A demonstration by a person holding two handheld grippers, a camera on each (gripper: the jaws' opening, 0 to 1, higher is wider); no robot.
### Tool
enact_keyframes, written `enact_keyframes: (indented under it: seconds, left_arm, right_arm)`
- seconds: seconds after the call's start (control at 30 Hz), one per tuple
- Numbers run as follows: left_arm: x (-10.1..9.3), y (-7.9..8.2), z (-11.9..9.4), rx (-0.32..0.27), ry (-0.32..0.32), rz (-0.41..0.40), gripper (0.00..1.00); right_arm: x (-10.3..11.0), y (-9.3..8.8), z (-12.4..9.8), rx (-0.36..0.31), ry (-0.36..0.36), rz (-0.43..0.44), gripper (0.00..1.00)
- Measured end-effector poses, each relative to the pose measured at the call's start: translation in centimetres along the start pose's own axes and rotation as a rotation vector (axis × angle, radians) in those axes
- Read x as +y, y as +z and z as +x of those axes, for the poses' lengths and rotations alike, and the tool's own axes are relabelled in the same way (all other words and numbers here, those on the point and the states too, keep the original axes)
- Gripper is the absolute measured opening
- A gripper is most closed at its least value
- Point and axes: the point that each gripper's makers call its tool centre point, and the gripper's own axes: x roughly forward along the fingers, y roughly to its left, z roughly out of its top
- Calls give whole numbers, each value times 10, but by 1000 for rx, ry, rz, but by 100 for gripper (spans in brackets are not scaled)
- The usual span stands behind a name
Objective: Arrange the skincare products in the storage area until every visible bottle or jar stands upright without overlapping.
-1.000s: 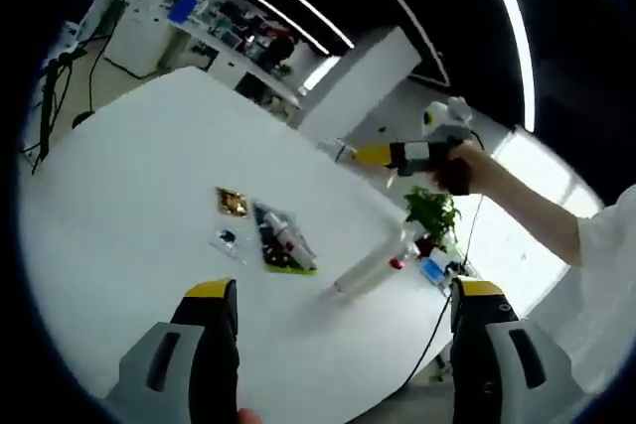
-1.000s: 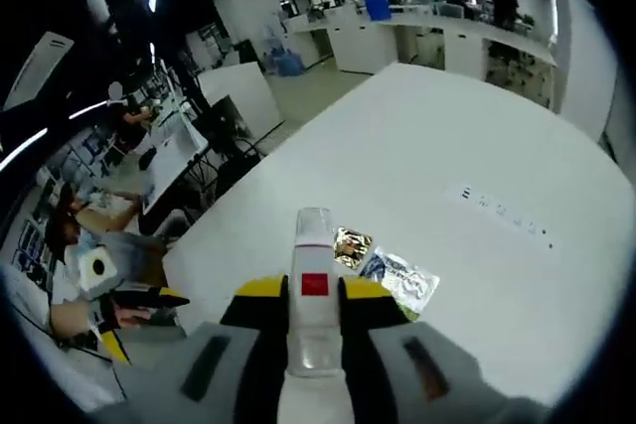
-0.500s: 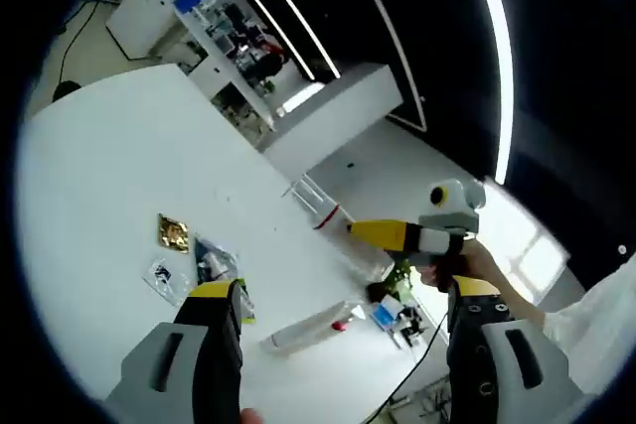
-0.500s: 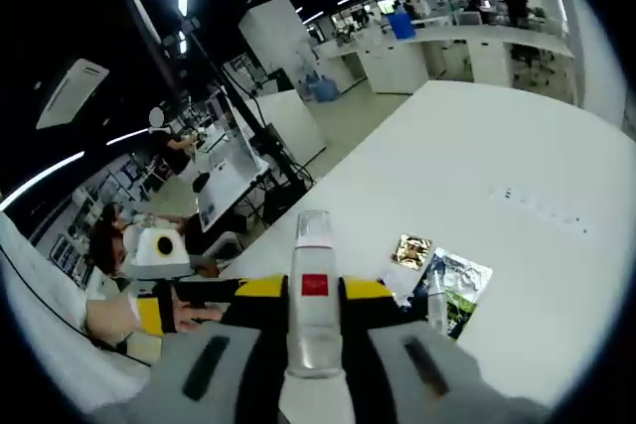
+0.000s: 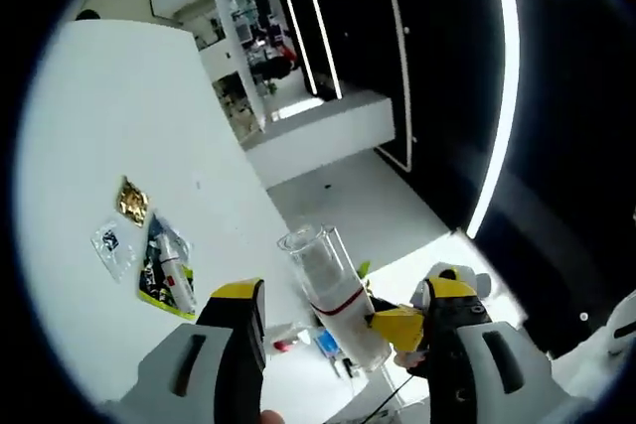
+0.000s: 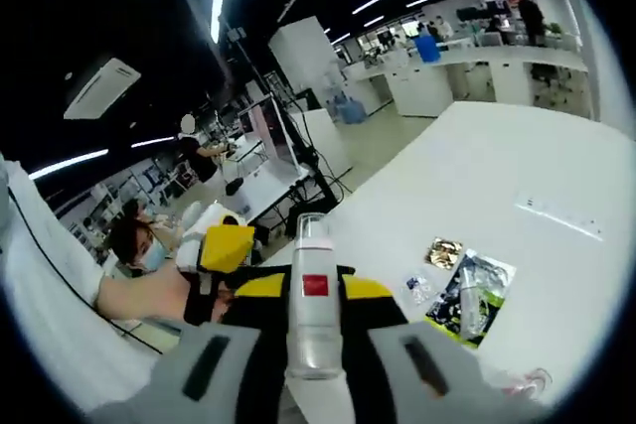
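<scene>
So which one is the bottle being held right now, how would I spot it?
Find the big white table. Above its near edge, the right gripper clamps a clear bottle with a red label. Unlike the flat packets lying on the table, it is off the surface.

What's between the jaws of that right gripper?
A clear bottle with a red label, clamped by the right gripper. Its lower end is hidden behind the gripper body.
</scene>
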Motion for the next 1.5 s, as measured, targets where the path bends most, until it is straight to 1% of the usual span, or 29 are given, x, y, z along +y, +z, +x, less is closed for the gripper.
enact_keyframes:
  seconds: [0.07,0.1,0.13,0.2,0.23,0.27,0.33,0.37,0.4,0.43,0.47,0.5,0.53,0.57,0.67,0.73,0.77,0.8,0.93,1.0,1.03,1.1,1.17,1.2,1.27,1.33,1.37,1.43,1.5]
  left_arm:
    - [0,0,-1,0,5,5,48]
    - [0,0,-2,-5,18,11,44]
    - [2,1,-2,-9,37,13,39]
    - [6,-2,-3,3,74,36,33]
    - [7,-3,-3,2,88,49,30]
    - [8,-4,-2,-3,101,65,29]
    - [8,-5,-2,-7,116,75,21]
    - [7,-3,-1,-21,121,94,20]
    - [6,-4,0,-11,120,87,19]
    - [4,-7,0,4,120,102,18]
    - [3,-10,1,31,124,157,18]
    - [0,-13,2,42,114,176,18]
    - [-4,-15,4,48,110,179,17]
    - [-6,-16,5,51,106,184,17]
    - [-12,-27,8,98,90,225,16]
    - [-15,-34,8,136,78,267,16]
    - [-17,-39,8,158,72,283,16]
    - [-23,-42,8,171,49,315,16]
    - [-43,-56,7,237,-22,402,16]
    - [-54,-64,6,287,-55,482,16]
    - [-58,-69,6,315,-68,522,16]
    - [-66,-76,5,351,-90,582,16]
    - [-74,-81,6,374,-119,619,16]
    - [-77,-83,7,383,-128,628,16]
    - [-84,-89,7,423,-162,694,16]
    - [-88,-94,7,463,-181,781,16]
    - [-90,-99,7,500,-190,842,16]
    - [-93,-105,7,548,-201,936,16]
    - [-95,-109,7,580,-216,988,16]
  right_arm:
    - [-2,-4,-3,-3,-48,-70,18]
    - [-5,-7,-5,7,-93,-138,18]
    - [-3,-9,-6,5,-111,-181,18]
    - [1,-10,-6,-23,-152,-241,19]
    - [3,-11,-7,-24,-163,-252,19]
    - [4,-13,-7,-23,-202,-303,19]
    - [6,-17,-8,-17,-260,-400,19]
    - [8,-19,-9,-32,-305,-456,19]
    - [8,-22,-9,-32,-331,-468,19]
    - [7,-24,-11,-33,-352,-474,19]
    - [7,-27,-13,-44,-362,-472,19]
    - [6,-29,-15,-53,-364,-455,19]
    - [6,-30,-18,-83,-371,-411,19]
    - [5,-30,-21,-99,-371,-391,19]
    - [4,-36,-29,-100,-372,-371,19]
    - [8,-42,-31,-103,-328,-344,20]
    - [9,-43,-33,-113,-319,-324,21]
    - [12,-45,-36,-138,-294,-297,21]
    - [19,-49,-46,-185,-242,-244,23]
    - [25,-51,-52,-210,-206,-204,24]
    - [25,-52,-56,-216,-204,-181,25]
    - [25,-51,-64,-235,-204,-180,27]
    - [26,-50,-69,-247,-206,-184,29]
    - [27,-49,-73,-253,-204,-192,29]
    - [29,-48,-78,-255,-194,-214,28]
    - [33,-47,-84,-246,-172,-247,27]
    - [34,-47,-86,-243,-164,-262,27]
    - [39,-45,-93,-243,-149,-290,25]
    - [42,-42,-101,-247,-138,-304,22]
